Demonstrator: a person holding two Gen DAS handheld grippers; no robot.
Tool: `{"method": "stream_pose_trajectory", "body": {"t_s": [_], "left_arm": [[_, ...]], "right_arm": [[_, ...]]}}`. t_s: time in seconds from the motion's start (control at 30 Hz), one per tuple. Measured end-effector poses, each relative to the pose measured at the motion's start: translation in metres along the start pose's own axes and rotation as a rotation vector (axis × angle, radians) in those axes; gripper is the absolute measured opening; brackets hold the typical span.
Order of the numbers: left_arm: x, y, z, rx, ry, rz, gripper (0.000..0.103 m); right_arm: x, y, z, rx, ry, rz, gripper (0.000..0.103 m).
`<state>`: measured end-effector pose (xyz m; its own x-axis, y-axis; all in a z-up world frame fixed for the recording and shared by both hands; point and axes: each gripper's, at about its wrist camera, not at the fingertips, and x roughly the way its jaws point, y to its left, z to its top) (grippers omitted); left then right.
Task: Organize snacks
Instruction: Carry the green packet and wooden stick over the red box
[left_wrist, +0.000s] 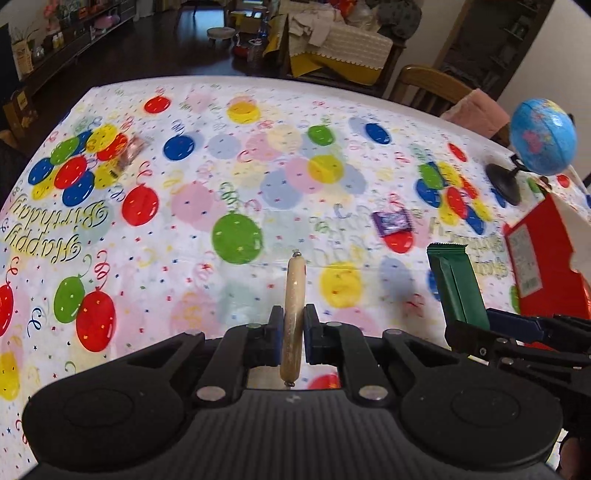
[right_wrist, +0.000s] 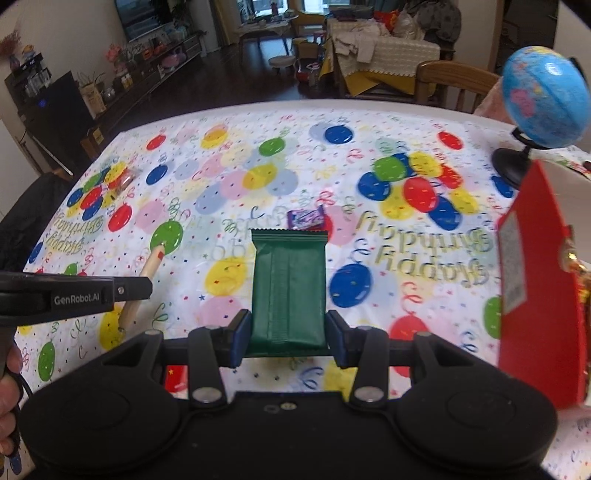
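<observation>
My left gripper (left_wrist: 293, 332) is shut on a thin beige sausage stick (left_wrist: 294, 295), held above the table; the stick also shows in the right wrist view (right_wrist: 147, 273). My right gripper (right_wrist: 288, 334) is shut on a dark green snack packet (right_wrist: 288, 288), also seen in the left wrist view (left_wrist: 458, 284). A red box (right_wrist: 535, 302) stands at the right, close beside the right gripper; it also shows in the left wrist view (left_wrist: 543, 254). A small purple candy wrapper (left_wrist: 392, 221) lies mid-table, just beyond the green packet in the right wrist view (right_wrist: 306, 218). A clear wrapped snack (left_wrist: 133, 149) lies far left.
A balloon-print birthday tablecloth (left_wrist: 236, 177) covers the table. A blue globe on a black stand (right_wrist: 543, 103) sits at the far right corner behind the red box. A wooden chair (left_wrist: 428, 85) stands behind the table.
</observation>
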<state>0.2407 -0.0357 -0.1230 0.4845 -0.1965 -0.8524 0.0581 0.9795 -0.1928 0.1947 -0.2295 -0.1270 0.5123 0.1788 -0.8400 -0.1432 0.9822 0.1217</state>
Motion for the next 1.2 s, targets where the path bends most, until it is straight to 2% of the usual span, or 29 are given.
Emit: {"method": "stream_pose_trajectory", "body": {"t_s": [0.33,0.63,1.2], "left_arm": [[-0.032,-0.049,-0.007,0.078,-0.035,-0.010,0.010],[-0.057,-0.112,-0.016,0.148,-0.090,-0.034,0.010],[-0.063,-0.235,-0.016,0.265,-0.135,-0.095,0.010]], "right_arm": [[-0.051,-0.028,-0.012,0.032,-0.078,-0.027,0.042],[-0.095,-0.067,-0.026,0.065,-0.134,-0.056,0.042],[-0.143,-0.164,-0.044,0.161,-0.195,-0.151,0.042]]}}
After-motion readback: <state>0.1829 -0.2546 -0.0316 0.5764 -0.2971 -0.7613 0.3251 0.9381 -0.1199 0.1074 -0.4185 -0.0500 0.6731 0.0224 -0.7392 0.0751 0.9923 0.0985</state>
